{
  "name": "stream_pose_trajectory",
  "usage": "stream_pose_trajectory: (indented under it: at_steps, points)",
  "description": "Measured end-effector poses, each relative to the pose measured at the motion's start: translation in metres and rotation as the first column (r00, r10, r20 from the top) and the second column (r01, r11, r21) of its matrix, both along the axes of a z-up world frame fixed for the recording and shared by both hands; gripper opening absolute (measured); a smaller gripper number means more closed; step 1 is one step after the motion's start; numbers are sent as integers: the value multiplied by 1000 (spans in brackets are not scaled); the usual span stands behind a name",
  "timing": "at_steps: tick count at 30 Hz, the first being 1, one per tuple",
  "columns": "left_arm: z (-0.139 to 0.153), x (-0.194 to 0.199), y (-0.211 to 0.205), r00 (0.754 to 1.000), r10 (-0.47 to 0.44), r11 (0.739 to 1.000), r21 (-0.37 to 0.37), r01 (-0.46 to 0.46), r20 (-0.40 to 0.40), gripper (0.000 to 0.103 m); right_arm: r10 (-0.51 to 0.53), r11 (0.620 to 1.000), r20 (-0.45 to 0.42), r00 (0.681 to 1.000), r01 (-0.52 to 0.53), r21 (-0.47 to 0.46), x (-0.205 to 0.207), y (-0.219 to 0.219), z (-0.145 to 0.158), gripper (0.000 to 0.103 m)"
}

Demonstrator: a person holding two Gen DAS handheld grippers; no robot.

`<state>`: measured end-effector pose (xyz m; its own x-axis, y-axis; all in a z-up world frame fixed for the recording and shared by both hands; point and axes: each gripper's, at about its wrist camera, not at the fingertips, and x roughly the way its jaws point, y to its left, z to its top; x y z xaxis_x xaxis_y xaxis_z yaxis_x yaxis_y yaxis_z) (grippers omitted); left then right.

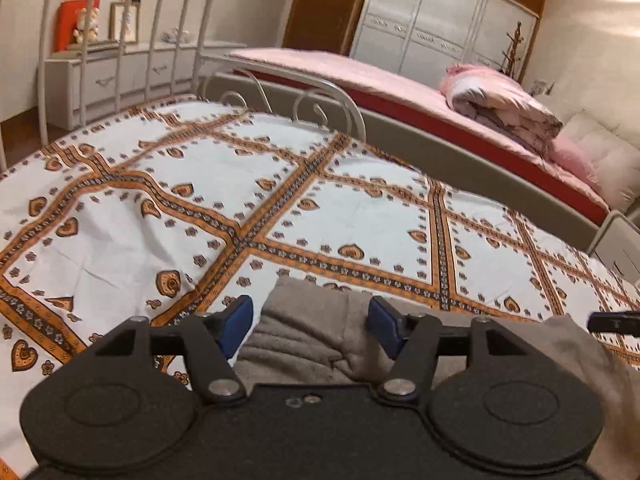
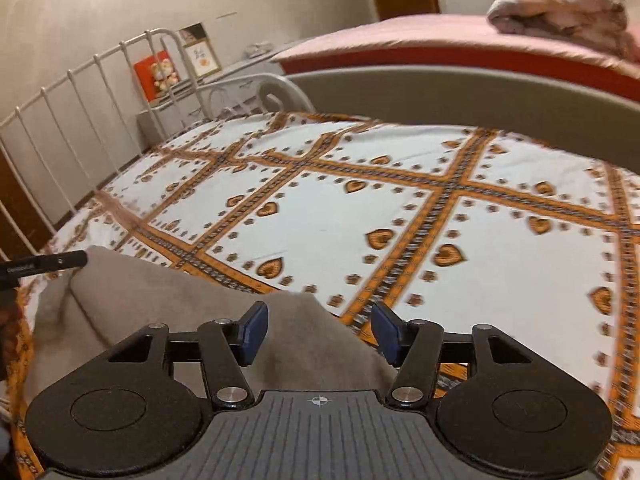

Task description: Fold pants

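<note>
Left wrist view showed the grey fleece pants (image 1: 312, 332) bunched on the heart-patterned bed sheet (image 1: 360, 216), both grippers' (image 1: 310, 326) (image 2: 316, 332) fingers open astride cloth, apparently positioned for grasping.

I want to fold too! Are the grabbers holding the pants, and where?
No. Both the left gripper and right gripper are open over the grey pants, pinching nothing.

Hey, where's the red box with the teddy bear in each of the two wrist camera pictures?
Left wrist view: the red box is at the far upper left, on the white dresser, seen through the bed's white bars.
Right wrist view: the red box is upper left of centre, behind the white bed rail.
Shared landmark: the framed picture just right of the box.
</note>
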<state>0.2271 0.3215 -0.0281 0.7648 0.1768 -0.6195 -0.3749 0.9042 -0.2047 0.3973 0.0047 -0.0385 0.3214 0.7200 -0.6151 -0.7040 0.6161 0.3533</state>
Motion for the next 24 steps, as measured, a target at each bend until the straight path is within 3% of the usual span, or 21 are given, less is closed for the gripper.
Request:
stream_pose_trajectory:
  at_steps: [6, 8, 9, 10, 11, 13, 15, 17, 19, 20, 22, 24]
  points:
    - [-4, 6, 7, 999, -52, 998, -25, 51, -12, 53, 87, 994, -34, 996, -89, -62, 12, 21, -11, 54]
    - [-11, 9, 4, 996, -85, 995, -49, 83, -41, 51, 128, 990, -35, 991, -130, -58, 9, 24, -9, 30]
    - [-15, 11, 3, 994, -97, 994, -49, 94, -51, 46, 149, 986, -39, 988, -152, -70, 7, 27, -9, 23]
    - [-17, 12, 2, 992, -111, 993, -48, 108, -53, 44, 167, 981, -29, 985, -169, -99, 4, 31, -10, 8]
    - [-16, 13, 2, 992, -119, 992, -44, 118, -44, 38, 179, 976, -9, 984, -179, -127, 1, 34, -9, 6]
    - [-6, 12, -2, 994, -113, 994, 7, 113, -2, 33, 152, 984, 38, 988, -148, -102, 0, 33, -1, 3]
    - [4, 12, -13, 994, -102, 987, 124, 98, 25, 33, 87, 996, 91, 992, -84, -35, 1, 26, 10, 3]
    - [-1, 20, -22, 996, -94, 976, 194, 94, -9, 33, 41, 999, 136, 990, -38, -27, 0, 27, 10, 3]
    - [-20, 32, -28, 991, -97, 968, 224, 115, -87, 33, 37, 991, 85, 996, -26, -129, 6, 40, -19, 3]
    - [-23, 32, -29, 991, -95, 967, 226, 113, -89, 34, 28, 990, 36, 999, -23, -138, 7, 41, -34, 3]
    - [-16, 27, -25, 995, -74, 974, 210, 86, -67, 40, -42, 998, -6, 999, 41, -39, 11, 25, -31, 4]
    - [-5, 15, -21, 999, -29, 977, 211, 33, -22, 55, -114, 993, -10, 993, 114, 14, 9, 2, -15, 12]
